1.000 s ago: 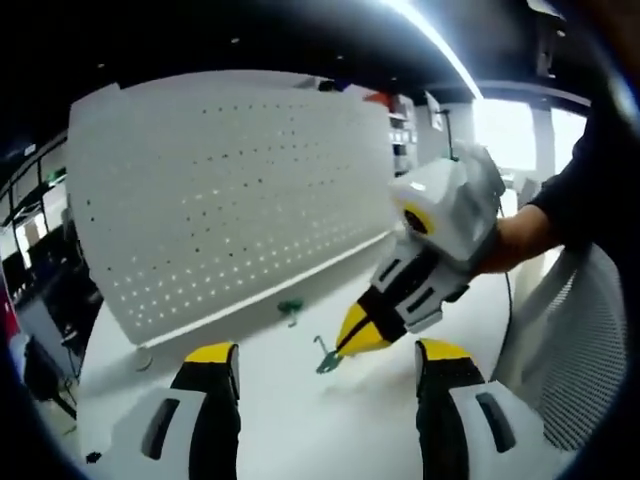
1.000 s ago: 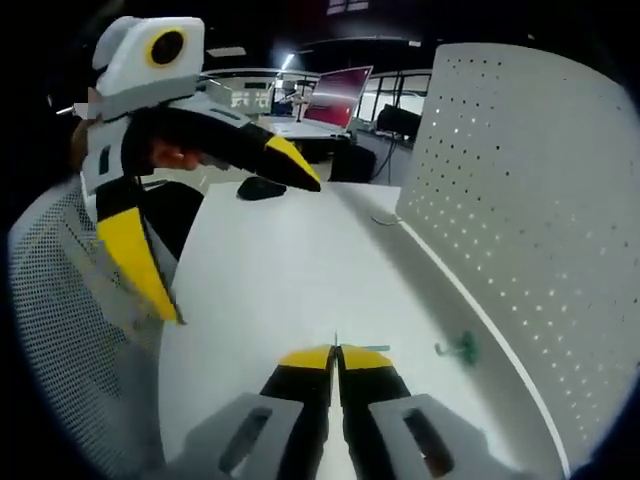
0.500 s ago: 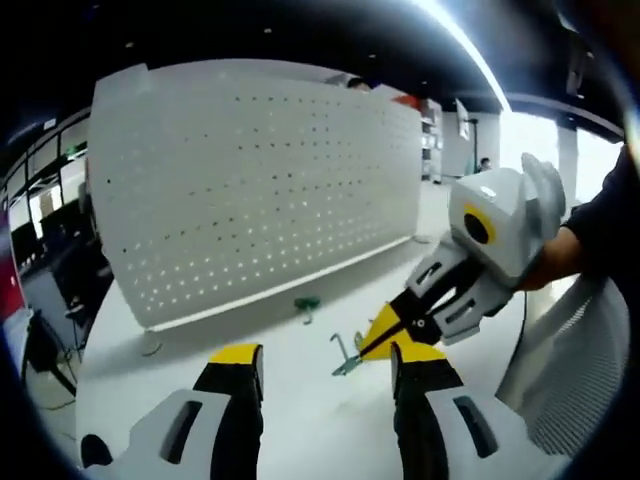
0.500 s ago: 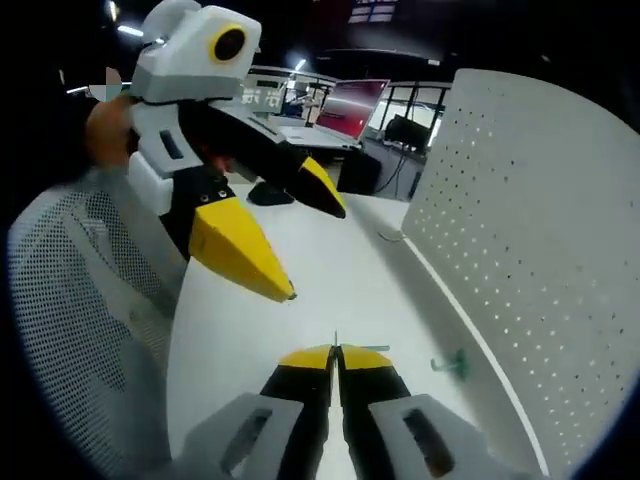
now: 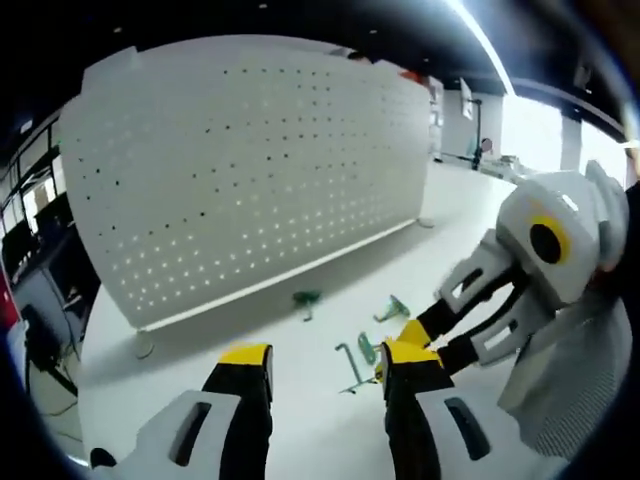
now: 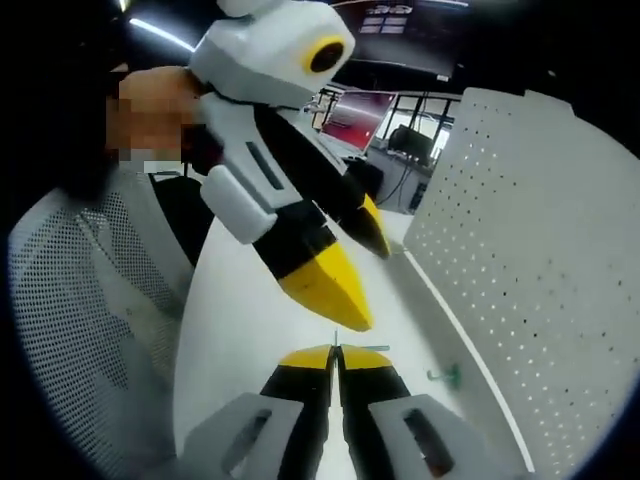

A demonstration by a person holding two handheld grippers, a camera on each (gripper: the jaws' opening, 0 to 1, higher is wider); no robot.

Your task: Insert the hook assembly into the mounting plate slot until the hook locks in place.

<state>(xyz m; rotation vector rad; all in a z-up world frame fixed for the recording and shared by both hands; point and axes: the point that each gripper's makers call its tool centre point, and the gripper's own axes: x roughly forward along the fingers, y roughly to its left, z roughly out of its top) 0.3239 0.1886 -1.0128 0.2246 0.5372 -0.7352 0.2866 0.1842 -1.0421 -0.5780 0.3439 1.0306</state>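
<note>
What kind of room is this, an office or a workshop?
Most likely an open-plan office used as a test bench: a white table backed by a perforated divider panel, a mesh office chair, and laptops on desks behind.

White perforated mounting plate (image 5: pixel 250 170) upright, green hook (image 5: pixel 350 366) beside it (on tabletop)

A white table (image 5: pixel 300 420) fills the near ground, with a tall white perforated panel (image 5: pixel 250 170) standing along its far edge. A long ceiling light strip (image 5: pixel 480 40) crosses a dark ceiling, and bright windows (image 5: pixel 530 125) glow at far right. Far desks carry a red-lit monitor (image 6: pixel 350 112). A grey mesh chair back (image 6: pixel 80 300) stands near left.
</note>
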